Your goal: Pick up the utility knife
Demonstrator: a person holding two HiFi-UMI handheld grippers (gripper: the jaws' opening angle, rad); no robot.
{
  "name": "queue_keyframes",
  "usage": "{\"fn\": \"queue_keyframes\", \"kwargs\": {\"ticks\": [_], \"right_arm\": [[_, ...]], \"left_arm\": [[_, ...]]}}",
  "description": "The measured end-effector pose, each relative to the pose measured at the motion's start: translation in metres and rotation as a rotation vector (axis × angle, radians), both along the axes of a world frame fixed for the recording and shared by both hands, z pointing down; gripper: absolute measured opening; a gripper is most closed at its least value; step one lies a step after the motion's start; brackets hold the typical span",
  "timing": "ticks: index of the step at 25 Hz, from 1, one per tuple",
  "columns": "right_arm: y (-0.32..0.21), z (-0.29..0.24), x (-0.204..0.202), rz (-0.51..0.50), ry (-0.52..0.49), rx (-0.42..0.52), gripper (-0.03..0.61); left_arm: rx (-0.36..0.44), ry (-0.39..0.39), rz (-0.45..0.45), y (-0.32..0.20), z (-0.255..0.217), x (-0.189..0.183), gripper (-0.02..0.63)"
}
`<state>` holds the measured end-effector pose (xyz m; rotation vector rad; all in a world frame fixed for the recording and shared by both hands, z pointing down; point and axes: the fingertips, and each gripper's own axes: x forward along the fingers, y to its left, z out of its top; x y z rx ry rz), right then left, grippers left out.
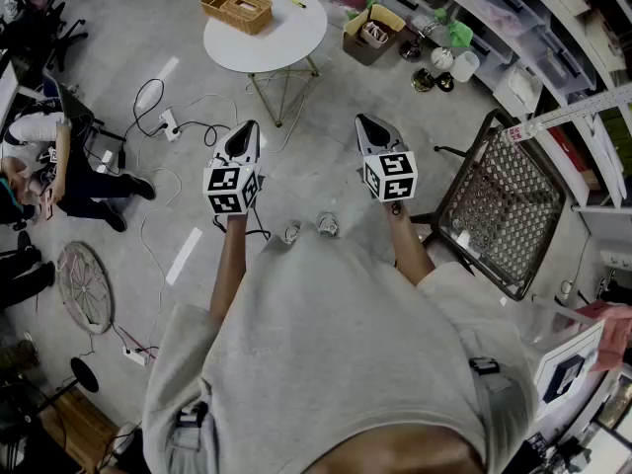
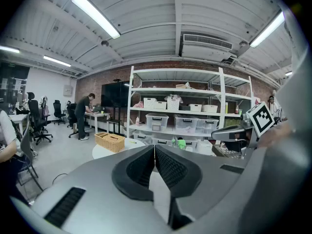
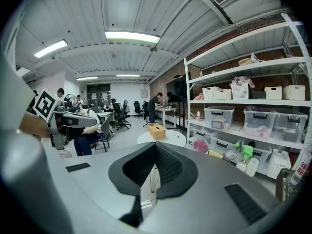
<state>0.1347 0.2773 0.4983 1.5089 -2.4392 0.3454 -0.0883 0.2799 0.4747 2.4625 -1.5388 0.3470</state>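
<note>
Now | left gripper (image 1: 247, 128): jaws together, empty | right gripper (image 1: 363, 122): same, both held out side by side, seemingly at ready | utility knife: perhaps the small yellow thing (image 1: 296, 3) on the far round table (image 1: 267, 42) — too small to tell, well apart from both

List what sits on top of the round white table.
On the round white table sit a woven basket and, apart from it, a small yellow item, too small to identify. The basket's inside cannot be made out.
</note>
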Motion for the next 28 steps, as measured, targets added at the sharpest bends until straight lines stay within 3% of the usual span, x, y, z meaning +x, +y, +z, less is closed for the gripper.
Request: {"fn": "queue_keyframes", "kwargs": {"ticks": [28], "right_arm": [[-0.034, 0.02, 0.035, -0.051, -0.012, -0.016, 0.031]], "left_arm": [[-0.03, 0.0, -0.005, -0.031, 0.021, 0.052, 0.023]]}}
